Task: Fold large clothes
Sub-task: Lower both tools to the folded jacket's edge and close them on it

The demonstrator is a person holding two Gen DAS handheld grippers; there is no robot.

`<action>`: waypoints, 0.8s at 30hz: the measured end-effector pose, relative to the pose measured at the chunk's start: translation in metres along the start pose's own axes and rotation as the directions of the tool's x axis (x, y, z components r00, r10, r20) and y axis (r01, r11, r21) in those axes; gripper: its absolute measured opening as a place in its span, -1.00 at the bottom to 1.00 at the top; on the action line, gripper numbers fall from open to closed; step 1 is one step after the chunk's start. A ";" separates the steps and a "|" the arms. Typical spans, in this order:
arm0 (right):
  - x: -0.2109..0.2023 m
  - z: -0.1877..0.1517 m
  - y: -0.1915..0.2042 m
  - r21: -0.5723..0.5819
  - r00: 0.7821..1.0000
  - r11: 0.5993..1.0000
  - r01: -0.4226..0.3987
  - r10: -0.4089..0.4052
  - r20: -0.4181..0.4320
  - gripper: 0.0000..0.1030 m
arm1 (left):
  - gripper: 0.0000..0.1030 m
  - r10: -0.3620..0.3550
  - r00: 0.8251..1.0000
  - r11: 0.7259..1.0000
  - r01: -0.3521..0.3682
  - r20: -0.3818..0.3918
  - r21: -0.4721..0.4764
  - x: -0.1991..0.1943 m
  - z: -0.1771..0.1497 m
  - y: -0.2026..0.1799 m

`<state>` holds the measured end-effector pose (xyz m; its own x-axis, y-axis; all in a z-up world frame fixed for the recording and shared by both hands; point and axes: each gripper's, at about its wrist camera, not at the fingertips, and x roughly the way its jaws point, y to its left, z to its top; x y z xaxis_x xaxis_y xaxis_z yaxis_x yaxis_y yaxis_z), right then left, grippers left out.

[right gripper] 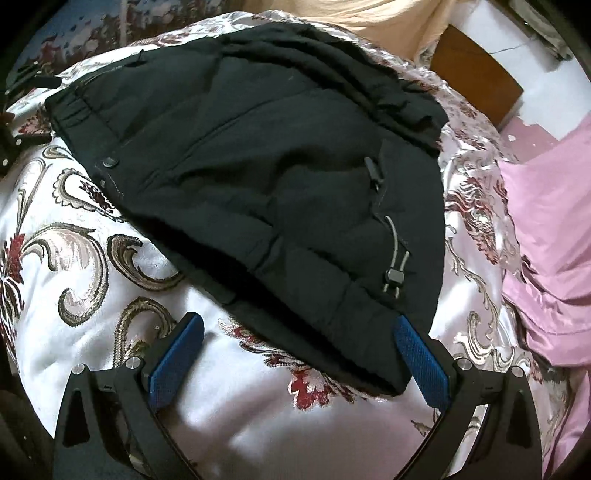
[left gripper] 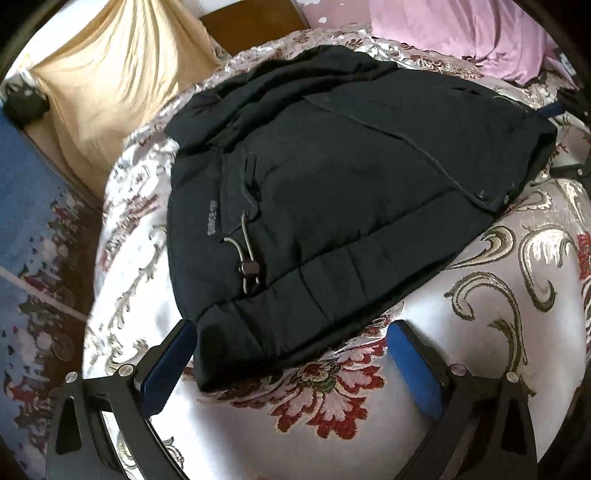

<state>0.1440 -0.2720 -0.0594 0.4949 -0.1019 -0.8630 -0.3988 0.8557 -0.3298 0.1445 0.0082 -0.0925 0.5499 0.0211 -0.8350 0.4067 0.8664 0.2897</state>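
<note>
A black padded jacket (left gripper: 332,177) lies folded into a compact block on a floral satin bedspread (left gripper: 498,295). It has a grey drawcord with a toggle (left gripper: 249,267) and a snap button (left gripper: 481,194). My left gripper (left gripper: 291,332) is open and empty, its blue-padded fingers apart at the jacket's near corner. In the right wrist view the same jacket (right gripper: 258,184) lies ahead. My right gripper (right gripper: 297,325) is open and empty, its fingers straddling the jacket's near hem, just above the bedspread (right gripper: 74,258). The right gripper shows at the far right of the left wrist view (left gripper: 565,140).
A pink garment or pillow (left gripper: 480,37) lies at the bed's far side, also in the right wrist view (right gripper: 546,229). A cream curtain (left gripper: 122,77) and a brown wooden panel (left gripper: 255,22) stand beyond the bed. A blue patterned floor covering (left gripper: 33,240) lies beside the bed.
</note>
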 end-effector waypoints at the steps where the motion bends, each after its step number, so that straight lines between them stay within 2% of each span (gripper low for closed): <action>1: 0.001 0.001 0.000 -0.004 1.000 1.000 0.002 -0.002 -0.006 0.96 | 1.00 -0.015 1.000 1.000 0.015 -0.005 -0.017 0.002 -0.001 0.003; 5: 0.009 0.007 0.005 -0.035 0.999 0.999 0.021 -0.022 -0.033 0.96 | 1.00 -0.052 0.999 0.997 0.052 0.000 -0.050 0.002 -0.004 0.008; 8: 0.013 0.012 0.007 -0.058 0.998 0.997 0.048 -0.050 -0.039 0.96 | 1.00 -0.059 0.998 0.997 0.059 -0.006 -0.041 0.003 -0.004 0.007; 15: 0.007 0.024 0.008 -0.124 0.991 0.983 0.136 -0.136 0.010 0.96 | 1.00 -0.051 0.998 0.991 0.057 -0.048 0.124 0.011 0.003 0.003; 18: 0.003 0.029 0.006 -0.119 0.989 0.982 0.149 -0.147 0.030 0.96 | 1.00 -0.027 0.997 0.985 0.038 -0.071 0.169 0.016 0.006 0.004; 21: 0.000 0.034 -0.002 -0.071 0.991 0.989 0.132 -0.129 0.047 0.95 | 1.00 0.011 0.996 0.986 0.005 -0.092 0.166 0.024 0.009 0.007; 24: 0.003 0.033 -0.006 -0.064 0.993 0.992 0.111 -0.108 0.044 0.95 | 1.00 0.039 0.997 0.985 -0.027 -0.070 0.170 0.024 0.008 0.005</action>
<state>0.1735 -0.2610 -0.0474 0.5689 -0.1714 -0.8044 -0.3903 0.8046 -0.4475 0.1657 0.0088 -0.1072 0.5127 0.0903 -0.8538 0.5096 0.7684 0.3872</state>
